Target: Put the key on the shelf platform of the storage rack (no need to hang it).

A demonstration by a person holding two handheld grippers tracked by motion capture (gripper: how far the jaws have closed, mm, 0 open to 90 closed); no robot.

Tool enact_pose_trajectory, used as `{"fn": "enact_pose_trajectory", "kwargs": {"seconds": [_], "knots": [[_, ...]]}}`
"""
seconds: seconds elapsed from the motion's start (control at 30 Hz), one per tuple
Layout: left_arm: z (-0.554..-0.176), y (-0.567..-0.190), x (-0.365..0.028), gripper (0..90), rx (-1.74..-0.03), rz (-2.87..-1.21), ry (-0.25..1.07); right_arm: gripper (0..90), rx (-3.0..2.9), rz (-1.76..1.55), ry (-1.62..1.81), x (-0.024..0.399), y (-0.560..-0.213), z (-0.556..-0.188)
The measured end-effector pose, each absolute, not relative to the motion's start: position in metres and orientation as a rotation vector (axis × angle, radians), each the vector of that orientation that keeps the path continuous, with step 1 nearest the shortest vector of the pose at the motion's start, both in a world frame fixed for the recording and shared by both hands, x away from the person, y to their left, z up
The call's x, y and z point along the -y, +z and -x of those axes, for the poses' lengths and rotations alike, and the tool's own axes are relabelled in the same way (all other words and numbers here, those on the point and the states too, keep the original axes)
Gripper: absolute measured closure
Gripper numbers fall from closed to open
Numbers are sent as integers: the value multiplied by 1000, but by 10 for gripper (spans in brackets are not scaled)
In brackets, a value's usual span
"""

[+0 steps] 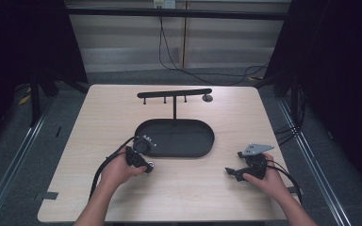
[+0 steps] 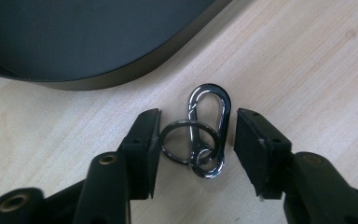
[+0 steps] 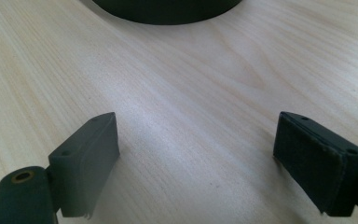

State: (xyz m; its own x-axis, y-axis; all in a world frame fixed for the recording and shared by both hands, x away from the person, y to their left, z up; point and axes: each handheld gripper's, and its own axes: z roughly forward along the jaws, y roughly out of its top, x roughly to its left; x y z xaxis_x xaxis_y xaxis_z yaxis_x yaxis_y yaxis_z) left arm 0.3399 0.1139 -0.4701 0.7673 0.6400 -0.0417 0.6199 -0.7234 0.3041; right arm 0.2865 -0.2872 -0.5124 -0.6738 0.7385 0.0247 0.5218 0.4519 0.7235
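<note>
The carabiner (image 2: pixel 210 128) lies flat on the table (image 1: pixel 193 193), just off the near rim of the tray (image 2: pixel 93 79), with a key ring (image 2: pixel 182 141) and a smaller ring threaded on its lower end. The left gripper (image 2: pixel 196 140) straddles the whole bundle: one pad sits right against the key ring, the other stands just clear of the carabiner's far side. So the jaws are narrowed around it but not yet pinching; it is between them, not held.

Out at the right, the right gripper (image 3: pixel 196 158) rests with jaws spread wide over bare wood, nothing between them, the tray's edge far ahead.

The risk, as I judge it: the pad on the ring side meets the loose key ring first, so a squeeze may shove or pivot the ring instead of clamping the carabiner, and the smooth metal could skate out sideways or be caught by the ring alone, dangling. The thing also lies flat, so pads riding too high could close over it.

The left gripper view gives the rings and the gaps at the pads; from the high view the piece is a mere glint by the left hand (image 1: pixel 120 170), but there you see the rack (image 1: pixel 174 93) with its pegs behind the tray, and the right hand (image 1: pixel 269 181) well apart.
</note>
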Motion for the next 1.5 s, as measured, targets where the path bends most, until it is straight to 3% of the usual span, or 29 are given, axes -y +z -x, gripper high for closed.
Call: {"fn": "enact_pose_trajectory", "kwargs": {"seconds": [0.07,0.17,0.77,1.5], "knots": [[-339,-469,-111,603,-960,-2684,84,134,-2412,-1081,1049,287,-512,-286],[-339,-468,-108,623,-952,-2714,70,134,-2412,-1080,1049,287,-512,-286],[-342,-460,-108,630,-1010,-2731,-21,134,-2413,-1081,1050,287,-512,-287],[-352,-421,-108,631,-1056,-2726,-100,134,-2412,-1082,1046,287,-512,-286]]}}
